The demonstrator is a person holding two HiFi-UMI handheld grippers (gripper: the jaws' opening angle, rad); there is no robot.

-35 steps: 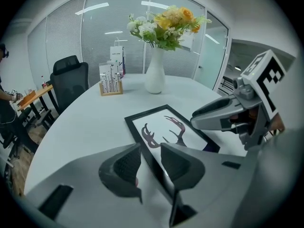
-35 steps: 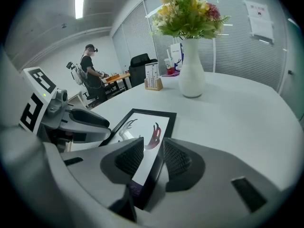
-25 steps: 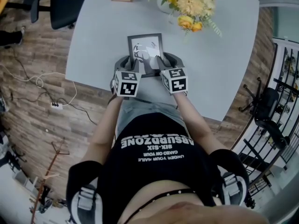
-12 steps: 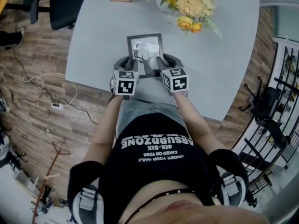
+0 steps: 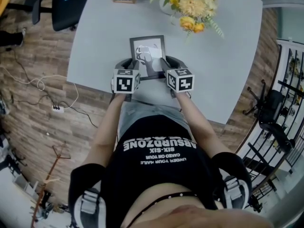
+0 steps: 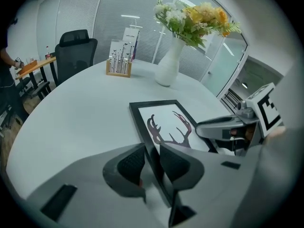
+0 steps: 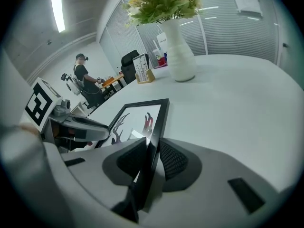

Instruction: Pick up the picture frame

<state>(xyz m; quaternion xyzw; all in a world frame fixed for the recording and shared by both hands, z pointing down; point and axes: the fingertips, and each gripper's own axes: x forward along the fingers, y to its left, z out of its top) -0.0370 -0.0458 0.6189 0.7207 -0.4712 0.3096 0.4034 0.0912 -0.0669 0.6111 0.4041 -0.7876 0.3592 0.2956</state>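
While the picture frame [image 5: 148, 49] is pinched at 9 o'clock by the left gripper [image 6: 152, 148], the jaws of the right gripper [image 7: 153, 144], closing on its 3 o'clock edge, should be clamped before lifting.

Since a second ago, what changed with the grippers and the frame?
Both grippers rolled slightly, their rear ends drawing a little apart. The right gripper has its jaws closing around the right edge of the picture frame, not yet clamped. The left gripper pinches its left edge. The frame lies flat on the table where it was; the vase hasn't moved.
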